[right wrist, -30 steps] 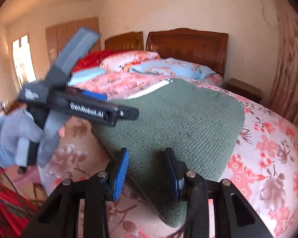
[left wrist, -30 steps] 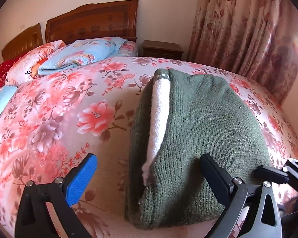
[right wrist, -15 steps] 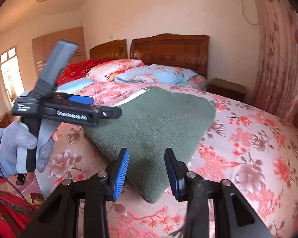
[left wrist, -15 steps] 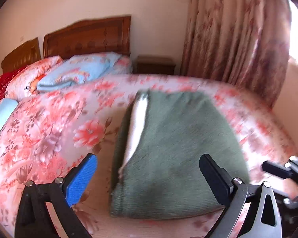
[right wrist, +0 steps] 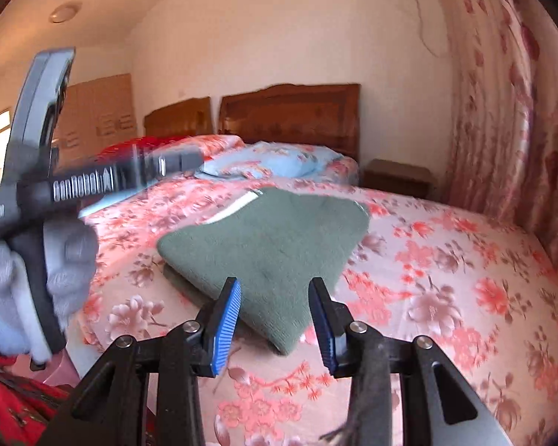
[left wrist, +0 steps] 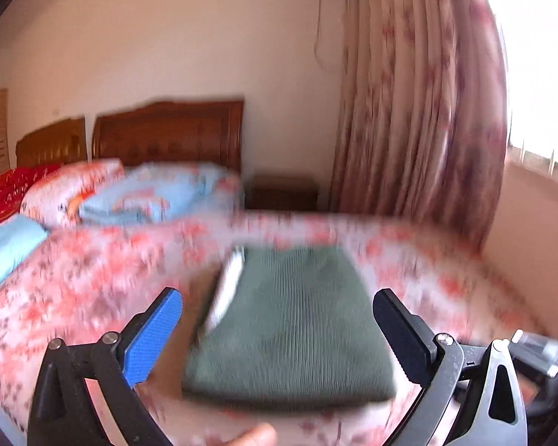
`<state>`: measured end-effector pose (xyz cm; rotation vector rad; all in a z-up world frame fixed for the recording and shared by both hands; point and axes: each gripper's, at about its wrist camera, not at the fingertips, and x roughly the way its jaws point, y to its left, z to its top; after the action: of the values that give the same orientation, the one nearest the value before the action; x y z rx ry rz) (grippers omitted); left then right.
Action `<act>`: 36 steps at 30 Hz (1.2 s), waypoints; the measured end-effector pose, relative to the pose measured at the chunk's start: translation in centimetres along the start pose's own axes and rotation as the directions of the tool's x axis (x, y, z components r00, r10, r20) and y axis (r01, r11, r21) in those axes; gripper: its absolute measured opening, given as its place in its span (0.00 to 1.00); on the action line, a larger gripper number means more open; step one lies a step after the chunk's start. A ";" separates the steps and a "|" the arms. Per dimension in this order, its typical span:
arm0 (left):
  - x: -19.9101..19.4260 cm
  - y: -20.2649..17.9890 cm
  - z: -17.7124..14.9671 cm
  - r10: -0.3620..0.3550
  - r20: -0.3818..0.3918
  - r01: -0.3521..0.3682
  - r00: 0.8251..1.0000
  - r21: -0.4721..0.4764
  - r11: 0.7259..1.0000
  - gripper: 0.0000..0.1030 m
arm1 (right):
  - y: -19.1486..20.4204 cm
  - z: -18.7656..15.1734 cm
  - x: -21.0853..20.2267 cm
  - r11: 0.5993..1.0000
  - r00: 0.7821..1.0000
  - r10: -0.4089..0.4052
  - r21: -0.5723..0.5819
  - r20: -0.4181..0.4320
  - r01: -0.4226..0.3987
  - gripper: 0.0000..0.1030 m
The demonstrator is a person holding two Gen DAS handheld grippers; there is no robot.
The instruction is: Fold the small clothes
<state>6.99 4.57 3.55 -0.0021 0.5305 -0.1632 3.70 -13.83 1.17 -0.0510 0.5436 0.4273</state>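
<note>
One bed (right wrist: 446,260) with a floral sheet, and one folded green knit sweater (right wrist: 271,245) lying on it just ahead of both tongs. Looks soft and floppy, fairly light, so I'd pinch it at a folded edge or corner. Left tongs (left wrist: 279,319) are spread wide, holding nothing. Right tongs (right wrist: 275,297) are parted and holding nothing too.

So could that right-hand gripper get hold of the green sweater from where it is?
Probably yes. The right gripper has its fingers apart and empty, and the near corner of the folded green sweater lies on the bedspread just beyond them, with nothing in between.
</note>
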 end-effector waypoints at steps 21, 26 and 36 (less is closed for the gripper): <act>0.9 -3.4 -4.4 0.031 -0.088 -0.023 0.996 0.092 0.995 1.00 | -2.7 -0.7 -0.2 0.983 0.997 -0.079 0.164 -0.006 0.079 0.37; 0.9 -3.4 -4.3 0.025 -0.090 -0.016 0.996 0.096 0.995 1.00 | -2.6 -0.8 -0.1 0.983 0.997 -0.077 0.163 -0.012 0.078 0.37; 1.1 -3.3 -4.4 0.030 -0.096 -0.022 0.995 0.090 0.996 1.00 | -2.8 -0.9 0.3 0.982 0.997 -0.074 0.172 -0.026 0.077 0.37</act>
<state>5.19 1.36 -0.67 0.0993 0.6196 -0.1620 4.63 -16.41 0.08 0.0905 0.5945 0.3048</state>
